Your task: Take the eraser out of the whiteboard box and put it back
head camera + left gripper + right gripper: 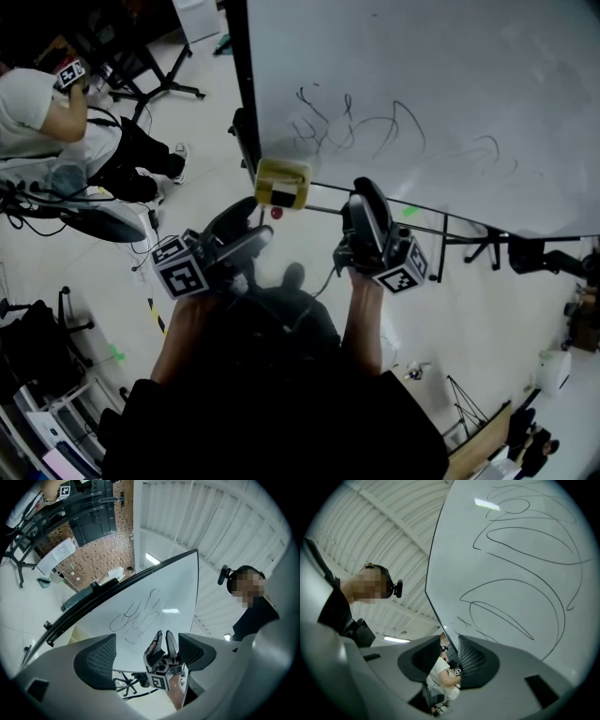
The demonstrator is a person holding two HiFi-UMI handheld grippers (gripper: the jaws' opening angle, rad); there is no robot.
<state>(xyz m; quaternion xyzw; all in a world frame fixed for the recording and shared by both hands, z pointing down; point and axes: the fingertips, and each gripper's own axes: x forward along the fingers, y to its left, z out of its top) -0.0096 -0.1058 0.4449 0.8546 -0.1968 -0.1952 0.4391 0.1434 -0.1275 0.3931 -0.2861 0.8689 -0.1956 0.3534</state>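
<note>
A yellow whiteboard box (pixel 281 183) hangs at the lower left corner of the scribbled whiteboard (pixel 422 94). A dark patch shows on the box's front; I cannot make out the eraser itself. My left gripper (pixel 261 220) sits just below and left of the box, its jaws wide open and empty (pixel 146 639). My right gripper (pixel 364 187) is to the right of the box, raised against the board's lower edge. Its jaws stand partly apart (pixel 449 641) with nothing between them. The left gripper view shows the right gripper (pixel 164 637) in front of the whiteboard (pixel 154 597).
The board's black frame post (pixel 246 94) runs up behind the box, and a thin rail (pixel 450 230) runs along its lower edge. A seated person (pixel 37 112) is at the far left among chairs, stands and floor cables. Wheeled board feet (pixel 534 255) stand at the right.
</note>
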